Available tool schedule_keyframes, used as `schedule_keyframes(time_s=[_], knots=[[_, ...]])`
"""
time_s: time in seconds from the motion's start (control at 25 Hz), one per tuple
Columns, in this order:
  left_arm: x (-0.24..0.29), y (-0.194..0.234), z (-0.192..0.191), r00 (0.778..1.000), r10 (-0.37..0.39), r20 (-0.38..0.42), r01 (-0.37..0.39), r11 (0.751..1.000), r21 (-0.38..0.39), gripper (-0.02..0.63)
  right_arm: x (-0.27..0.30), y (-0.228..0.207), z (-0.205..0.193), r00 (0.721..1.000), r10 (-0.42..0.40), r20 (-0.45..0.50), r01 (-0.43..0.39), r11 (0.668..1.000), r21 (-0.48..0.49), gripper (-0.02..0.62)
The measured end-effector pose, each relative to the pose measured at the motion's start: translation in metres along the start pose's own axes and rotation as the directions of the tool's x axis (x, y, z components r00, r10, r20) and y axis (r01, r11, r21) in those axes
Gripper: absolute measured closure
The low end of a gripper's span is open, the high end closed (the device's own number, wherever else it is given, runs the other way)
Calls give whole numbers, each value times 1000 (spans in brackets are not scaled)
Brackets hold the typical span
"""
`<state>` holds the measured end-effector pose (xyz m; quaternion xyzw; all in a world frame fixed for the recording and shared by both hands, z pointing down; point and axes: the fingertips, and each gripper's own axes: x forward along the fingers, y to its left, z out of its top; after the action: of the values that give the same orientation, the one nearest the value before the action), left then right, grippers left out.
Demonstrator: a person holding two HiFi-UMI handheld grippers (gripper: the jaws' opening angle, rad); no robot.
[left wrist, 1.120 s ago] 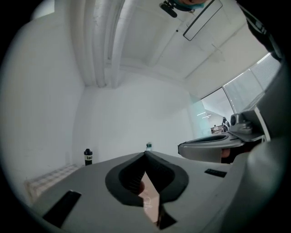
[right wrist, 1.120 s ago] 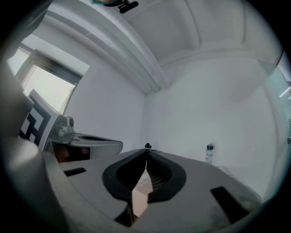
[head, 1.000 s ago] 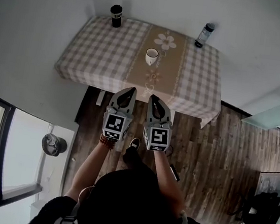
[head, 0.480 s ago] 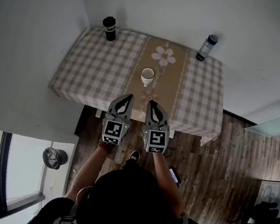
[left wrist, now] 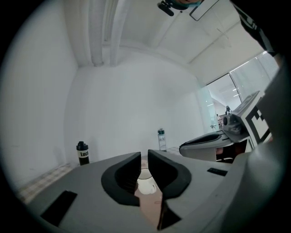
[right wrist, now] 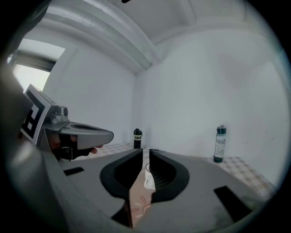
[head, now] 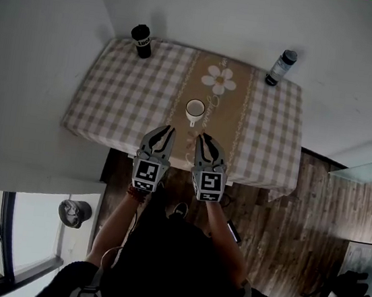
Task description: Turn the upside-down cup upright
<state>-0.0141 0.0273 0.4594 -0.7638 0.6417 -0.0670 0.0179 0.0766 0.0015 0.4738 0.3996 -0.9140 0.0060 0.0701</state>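
A white cup (head: 194, 110) with a handle stands mouth up on the flowered centre strip of the checked table (head: 125, 96). Both grippers hang side by side over the table's front edge, a short way in front of the cup and not touching it. The left gripper (head: 168, 130) has its jaws opening, with a narrow gap and nothing in it. Through that gap the cup (left wrist: 145, 184) shows further off. The right gripper (head: 202, 137) is opening too, by a thin slit with nothing in it, and the cup (right wrist: 148, 177) shows beyond its tips.
A black bottle (head: 142, 40) stands at the table's back left corner and a clear bottle with a dark cap (head: 282, 67) at the back right. White walls close in behind and to the left. Wooden floor lies below and to the right.
Both grippers have sunk and come up to the table's front edge, closer to the cup. The cup and the bottles have not moved on the table.
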Motion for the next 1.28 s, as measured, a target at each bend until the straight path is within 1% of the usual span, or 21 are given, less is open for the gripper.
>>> schedule_keyframes(time_s=[0.2,0.32,0.52,0.6,0.64,0.68,0.72,0.8,0.88,0.96,1.04,1.08,1.12,1.2,1.28], knots=[[30,11,-15,999,-50,-14,50,999,-15,551,28,-11,-18,999,-12,-47,12,1000,-9,545],[53,25,-28,995,-97,-30,97,995,-16,551,49,-18,-29,997,-21,-76,20,1000,-14,545],[87,45,-54,976,-200,-81,202,979,7,549,75,-26,-48,990,-47,-132,44,999,-25,545],[87,45,-61,964,-253,-79,255,967,17,549,76,-21,-51,991,-44,-126,41,999,-31,545],[86,43,-63,954,-291,-67,293,956,21,545,76,-16,-52,992,-31,-119,26,999,-36,545],[87,41,-66,942,-331,-50,333,943,25,523,77,-11,-54,993,-9,-116,3,999,-50,519],[92,43,-68,931,-364,-35,365,931,26,523,82,-9,-59,992,14,-123,-23,997,-72,500],[111,55,-73,918,-396,-28,397,918,17,523,101,-12,-71,987,32,-159,-49,993,-106,500],[128,69,-80,907,-419,-33,420,908,6,523,116,-19,-80,983,10,-186,-27,996,-90,500],[138,74,-93,886,-462,-31,463,887,7,523,122,-23,-83,980,-43,-195,34,998,-50,500],[145,72,-95,867,-498,-23,498,867,-11,523,122,-20,-86,973,-85,-213,83,996,-20,499],[147,70,-95,860,-511,-21,510,860,-15,523,123,-15,-90,969,-89,-232,89,996,-12,496],[150,69,-96,854,-520,-25,519,854,-15,523,125,-8,-94,963,-82,-255,83,997,-7,456],[156,66,-100,844,-534,-41,534,845,-9,523,127,1,-105,950,-68,-306,66,998,-15,400],[164,60,-98,835,-548,-46,548,836,-2,523,125,0,-114,937,-74,-341,65,997,-40,393]])
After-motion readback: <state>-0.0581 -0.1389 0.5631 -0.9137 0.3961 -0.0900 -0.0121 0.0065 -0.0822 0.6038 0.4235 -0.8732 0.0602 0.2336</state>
